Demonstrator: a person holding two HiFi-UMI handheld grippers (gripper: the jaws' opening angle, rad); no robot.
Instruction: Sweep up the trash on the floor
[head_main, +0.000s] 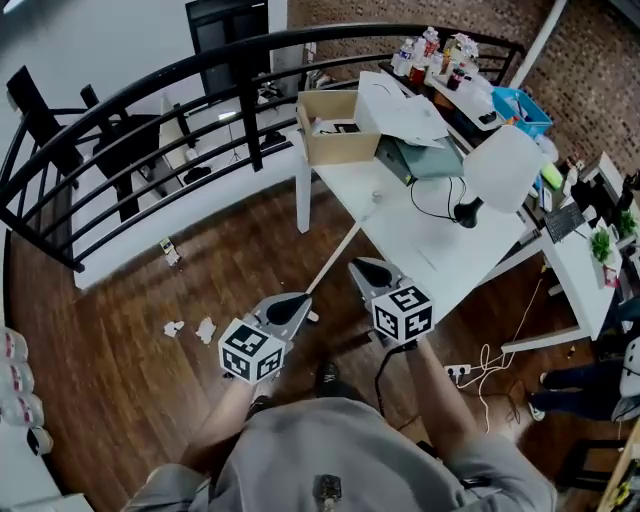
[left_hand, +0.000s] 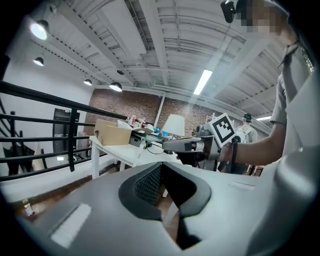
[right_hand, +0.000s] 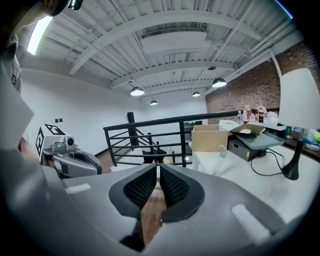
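**Scraps lie left of the jaws**

Left gripper (head_main: 298, 300) and right gripper (head_main: 360, 267): jaws pressed together, both empty. Crumpled white paper scraps (head_main: 205, 330) lie on the dark wooden floor (head_main: 120, 380), at nine o'clock of the left gripper (the nearer one).

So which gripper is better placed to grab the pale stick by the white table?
Left, probably: the left gripper, jaws shut, sits beside the pale stick; the right gripper is further off.
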